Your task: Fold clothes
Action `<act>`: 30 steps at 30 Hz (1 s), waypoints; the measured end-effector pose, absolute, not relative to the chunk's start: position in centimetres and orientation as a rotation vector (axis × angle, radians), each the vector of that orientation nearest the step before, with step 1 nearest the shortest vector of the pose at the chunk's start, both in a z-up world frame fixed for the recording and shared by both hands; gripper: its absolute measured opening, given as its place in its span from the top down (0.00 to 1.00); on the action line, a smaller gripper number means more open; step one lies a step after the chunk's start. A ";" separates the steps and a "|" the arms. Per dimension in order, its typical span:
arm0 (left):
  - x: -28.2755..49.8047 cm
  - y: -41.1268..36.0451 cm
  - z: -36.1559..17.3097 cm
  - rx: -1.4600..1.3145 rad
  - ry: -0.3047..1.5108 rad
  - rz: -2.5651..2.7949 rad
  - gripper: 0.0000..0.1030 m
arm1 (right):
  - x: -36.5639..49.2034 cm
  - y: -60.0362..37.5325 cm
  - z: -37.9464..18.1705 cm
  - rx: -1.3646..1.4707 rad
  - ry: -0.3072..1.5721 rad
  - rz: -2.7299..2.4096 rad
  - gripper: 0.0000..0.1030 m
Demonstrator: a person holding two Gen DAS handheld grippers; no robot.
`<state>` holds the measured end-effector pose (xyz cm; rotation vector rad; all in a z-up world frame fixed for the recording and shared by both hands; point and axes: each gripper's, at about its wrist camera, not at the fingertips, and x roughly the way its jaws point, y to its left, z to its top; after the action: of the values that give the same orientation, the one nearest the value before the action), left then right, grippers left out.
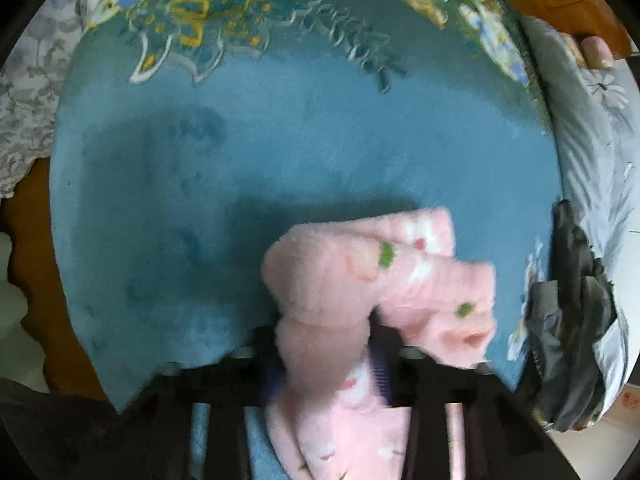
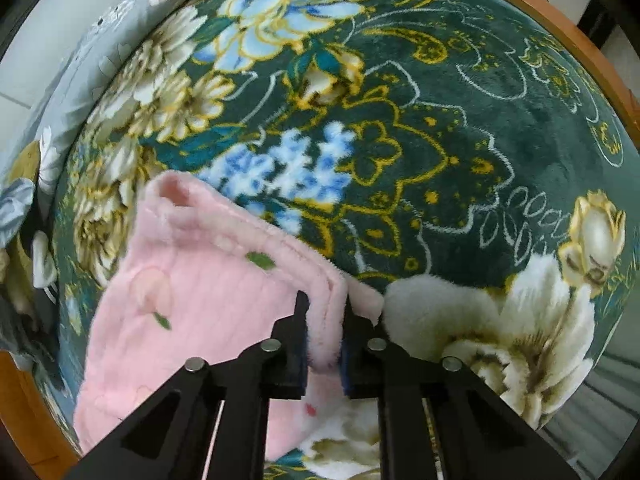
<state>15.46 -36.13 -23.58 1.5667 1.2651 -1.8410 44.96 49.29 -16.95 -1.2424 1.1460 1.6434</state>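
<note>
A pink fleece garment [image 1: 376,288] with small green and white flower prints is bunched in front of my left gripper [image 1: 326,354], which is shut on a fold of it above the blue blanket [image 1: 248,148]. In the right wrist view the same pink garment [image 2: 192,312] lies partly flat on the floral blanket [image 2: 440,128]. My right gripper [image 2: 325,320] is shut on its folded edge. The black fingers [image 2: 298,344] pinch the pink hem between them.
A grey floral pillow [image 1: 592,152] lies along the right edge of the bed, with a dark grey cloth [image 1: 572,320] on it. A pale floral sheet [image 1: 28,88] hangs at the left. A wooden bed frame [image 2: 560,28] borders the blanket.
</note>
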 end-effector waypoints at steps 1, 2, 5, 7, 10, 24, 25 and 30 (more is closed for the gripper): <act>15.3 -36.1 -23.0 1.542 1.270 -1.872 0.82 | 44.6 49.2 -16.1 -1.222 1.148 1.666 0.91; 14.9 -35.8 -22.2 1.521 1.264 -1.914 0.84 | 44.2 49.1 -15.2 -1.201 1.150 1.689 0.91; 13.7 -34.8 -19.9 1.500 1.236 -2.013 0.85 | 43.1 48.8 -12.6 -1.136 1.156 1.756 0.91; 12.8 -34.5 -17.9 1.475 1.287 -2.083 0.85 | 42.3 48.6 -10.9 -1.092 1.159 1.800 0.91; 11.2 -33.6 -13.6 1.464 1.303 -2.223 0.85 | 39.0 47.9 -7.7 -1.045 1.143 1.920 0.91; 10.3 -37.0 -22.1 1.521 1.411 -1.851 0.85 | 40.8 50.6 -9.6 -1.024 1.107 1.789 0.92; 10.6 -37.2 -22.8 1.520 1.414 -1.804 0.85 | 40.8 50.6 -10.2 -1.043 1.102 1.770 0.92; 11.3 -37.5 -24.0 1.461 1.495 -1.736 0.81 | 39.5 49.9 -8.5 -1.036 1.060 1.780 0.92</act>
<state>11.27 -37.46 -24.03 1.4607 1.4953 -1.7363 39.47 49.94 -8.47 -1.0362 1.0598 1.7805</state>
